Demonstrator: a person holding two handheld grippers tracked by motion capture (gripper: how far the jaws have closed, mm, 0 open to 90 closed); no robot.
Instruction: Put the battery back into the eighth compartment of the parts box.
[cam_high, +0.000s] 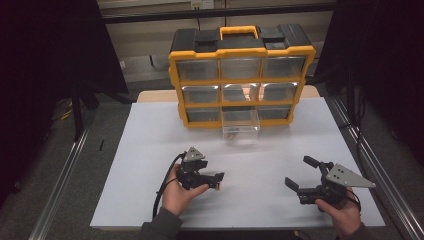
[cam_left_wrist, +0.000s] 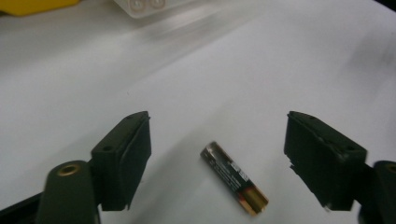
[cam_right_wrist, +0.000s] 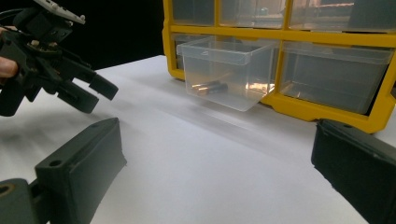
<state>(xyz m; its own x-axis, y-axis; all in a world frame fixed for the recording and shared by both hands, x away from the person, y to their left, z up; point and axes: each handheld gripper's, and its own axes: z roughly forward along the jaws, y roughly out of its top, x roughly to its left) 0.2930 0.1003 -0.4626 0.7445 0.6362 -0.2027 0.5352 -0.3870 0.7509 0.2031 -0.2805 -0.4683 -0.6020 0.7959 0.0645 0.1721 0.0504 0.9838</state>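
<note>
A black-and-gold battery (cam_left_wrist: 233, 178) lies on the white table between the jaws of my left gripper (cam_left_wrist: 218, 140). The jaws stand apart on either side of it and neither pad touches it. In the high view the left gripper (cam_high: 216, 180) is low over the table at centre left, pointing right, with the battery (cam_high: 218, 187) at its tips. My right gripper (cam_high: 298, 171) rests open at the front right with nothing in it. Seen from the right gripper (cam_right_wrist: 215, 154), its jaws point at a clear drawer (cam_right_wrist: 224, 70) pulled out of the organiser, with batteries (cam_right_wrist: 210, 87) inside.
The yellow-and-black drawer organiser (cam_high: 242, 51) stands at the back of the white table (cam_high: 150, 150), its bottom middle drawer (cam_high: 240, 125) pulled forward. The other drawers are closed. Dark floor and metal rails flank the table. From the right gripper view, the left gripper (cam_right_wrist: 99, 98) is at far left.
</note>
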